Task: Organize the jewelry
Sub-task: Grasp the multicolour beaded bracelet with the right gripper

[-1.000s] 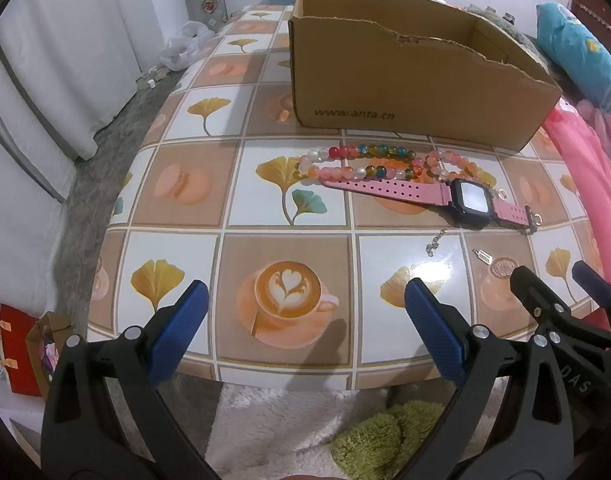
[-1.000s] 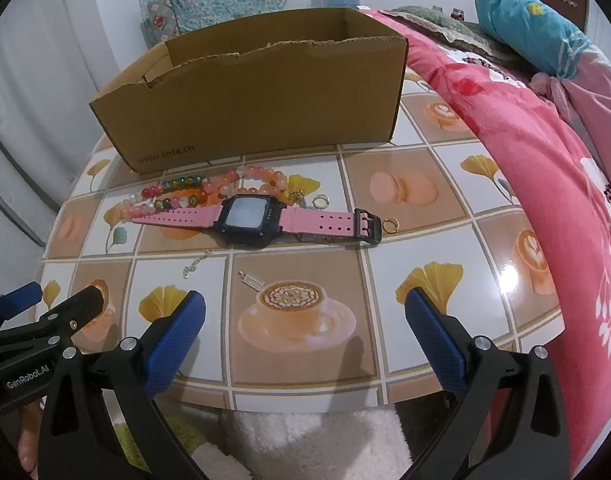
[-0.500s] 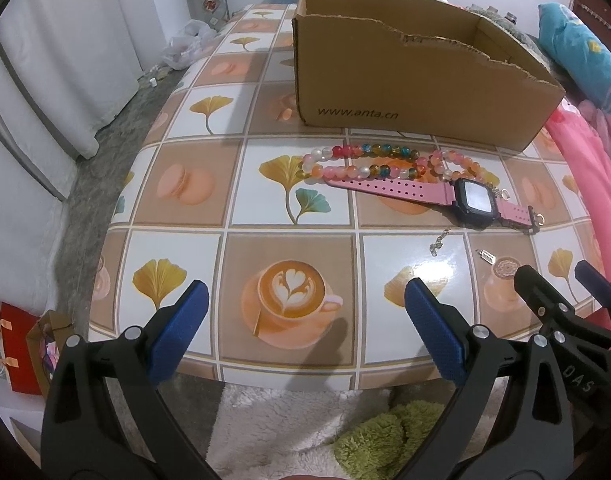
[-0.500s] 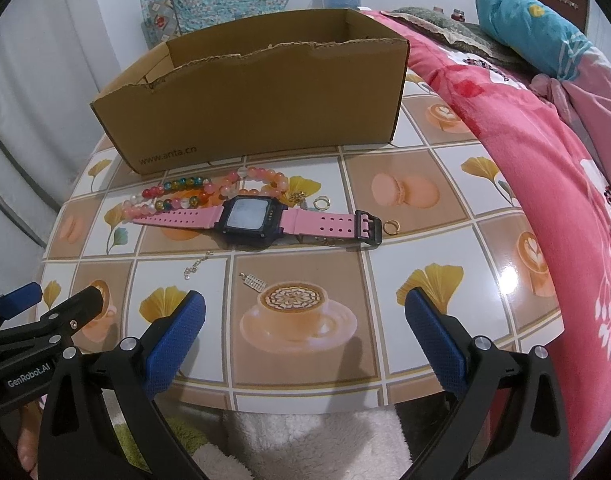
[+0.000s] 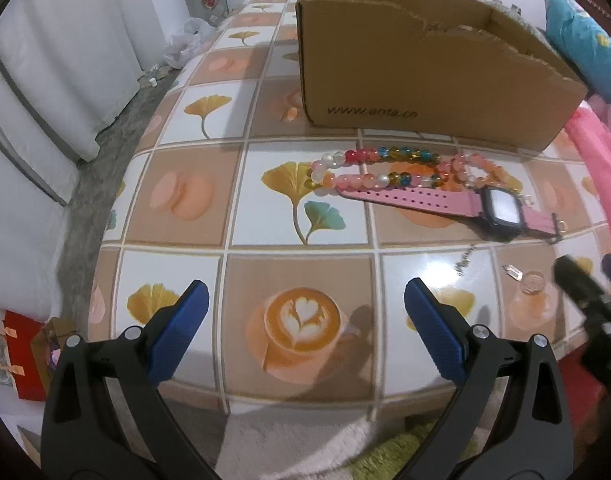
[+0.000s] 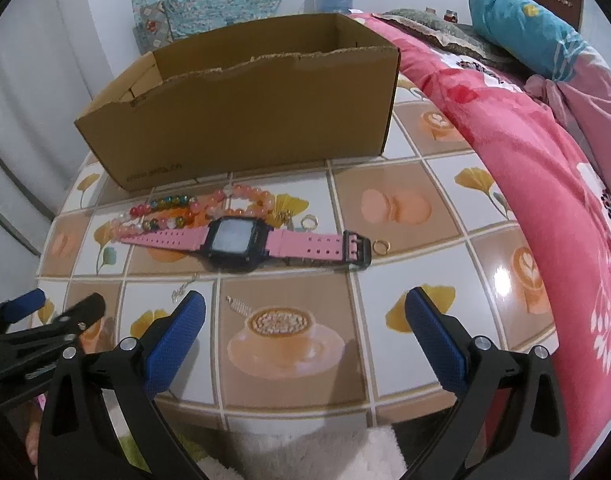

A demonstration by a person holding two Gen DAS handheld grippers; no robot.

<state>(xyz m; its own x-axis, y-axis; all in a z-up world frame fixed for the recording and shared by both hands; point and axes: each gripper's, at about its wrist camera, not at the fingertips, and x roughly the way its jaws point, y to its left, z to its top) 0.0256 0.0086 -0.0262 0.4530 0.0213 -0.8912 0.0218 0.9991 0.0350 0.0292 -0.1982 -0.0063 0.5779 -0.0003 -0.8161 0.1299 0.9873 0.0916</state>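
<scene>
Left wrist view, left to right: white curtain (image 5: 37,80) along the left border; tiled tabletop (image 5: 185,200) printed with ginkgo leaves and coffee cups; left gripper (image 5: 305,312) low over the near table edge, jaws spread wide, nothing between the blue pads (image 5: 181,336). Cardboard box (image 5: 425,92) open-topped at the far side of the table, torn along its upper rim. Multicoloured bead bracelet (image 5: 377,168) just in front of the box, touching the strap end of the pink watch (image 5: 501,212), laid flat with dark face up. Small silver chain (image 5: 465,262) and small tag charm (image 5: 513,272) nearer than the watch, apart from it. Right gripper at the far right edge, blurred. Right wrist view, left to right: left gripper tips at the lower left; bead bracelet beside a pink bead bracelet (image 6: 245,200), both between box and watch, touching the watch; right gripper (image 6: 305,320) low over the near table edge, jaws spread wide, empty, silver chain just beyond its left pad. Silver ring (image 6: 310,222) just behind the watch strap; gold ring (image 6: 381,247) touching or just beside the buckle, cannot tell which. Pink floral quilt (image 6: 525,200) along the right side of the table.
</scene>
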